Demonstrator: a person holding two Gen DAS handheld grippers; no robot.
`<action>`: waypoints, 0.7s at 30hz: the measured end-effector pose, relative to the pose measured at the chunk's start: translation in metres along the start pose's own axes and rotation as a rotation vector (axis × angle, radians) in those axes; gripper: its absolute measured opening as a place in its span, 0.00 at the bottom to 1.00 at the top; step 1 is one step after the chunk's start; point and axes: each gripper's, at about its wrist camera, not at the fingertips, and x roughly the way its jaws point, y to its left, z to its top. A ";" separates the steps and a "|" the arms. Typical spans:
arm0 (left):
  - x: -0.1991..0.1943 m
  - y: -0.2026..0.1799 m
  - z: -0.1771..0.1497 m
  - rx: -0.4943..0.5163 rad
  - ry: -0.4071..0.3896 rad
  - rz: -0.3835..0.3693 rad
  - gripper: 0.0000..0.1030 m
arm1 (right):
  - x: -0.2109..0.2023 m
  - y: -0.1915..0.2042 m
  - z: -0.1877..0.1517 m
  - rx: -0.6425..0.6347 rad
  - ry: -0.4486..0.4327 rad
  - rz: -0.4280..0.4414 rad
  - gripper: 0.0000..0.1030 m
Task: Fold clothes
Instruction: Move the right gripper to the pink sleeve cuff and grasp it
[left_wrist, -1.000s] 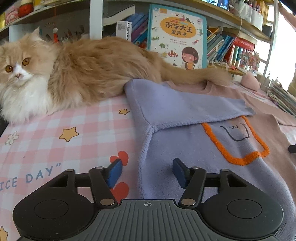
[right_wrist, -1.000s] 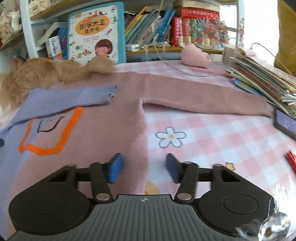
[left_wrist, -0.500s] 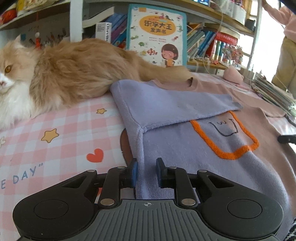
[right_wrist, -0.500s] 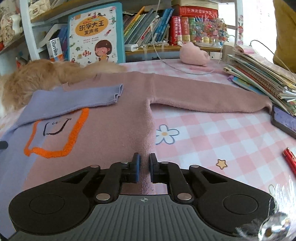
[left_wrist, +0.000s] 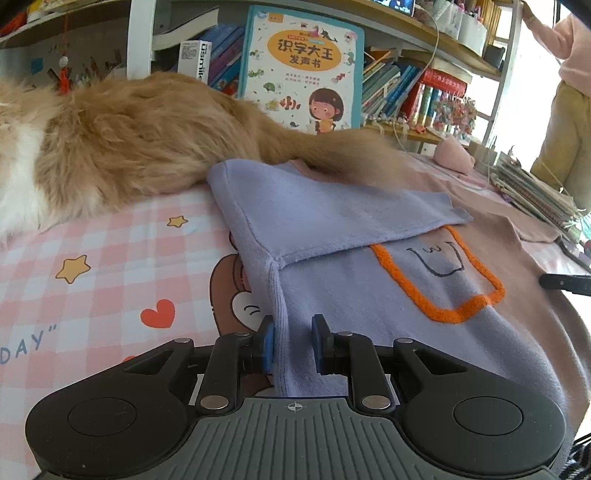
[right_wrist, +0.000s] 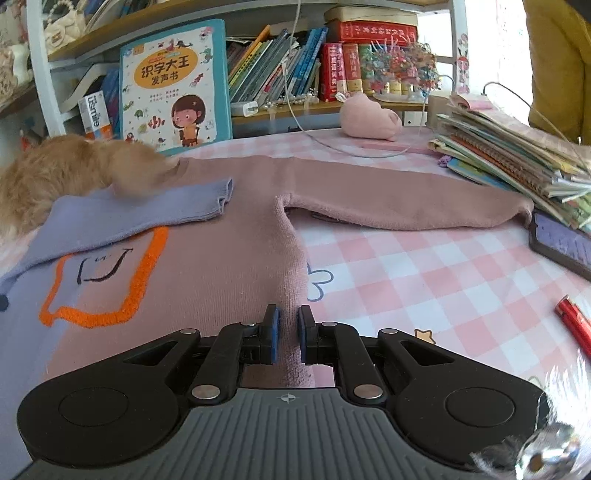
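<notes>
My left tool (left_wrist: 292, 341) and right tool (right_wrist: 287, 334), each closed on a side edge of the sweater (right_wrist: 229, 266), begin the fold; next, lift together, clear of the cat (left_wrist: 140, 140)

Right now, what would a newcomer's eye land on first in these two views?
The fluffy orange cat lying at the sweater's far left, its tail draped over the folded purple sleeve. Next, the two-tone sweater on the pink checked cloth, with its orange-outlined pocket. Behind stands a bright children's book.
</notes>
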 end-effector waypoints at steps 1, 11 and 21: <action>0.001 0.001 0.000 -0.002 0.001 -0.001 0.19 | 0.000 -0.001 0.000 0.007 0.000 0.003 0.10; 0.006 0.000 0.005 0.013 0.005 0.014 0.19 | -0.001 -0.008 0.002 0.060 0.010 0.036 0.17; -0.013 -0.019 0.010 0.121 -0.052 0.029 0.34 | -0.008 -0.087 0.038 0.271 -0.079 -0.083 0.39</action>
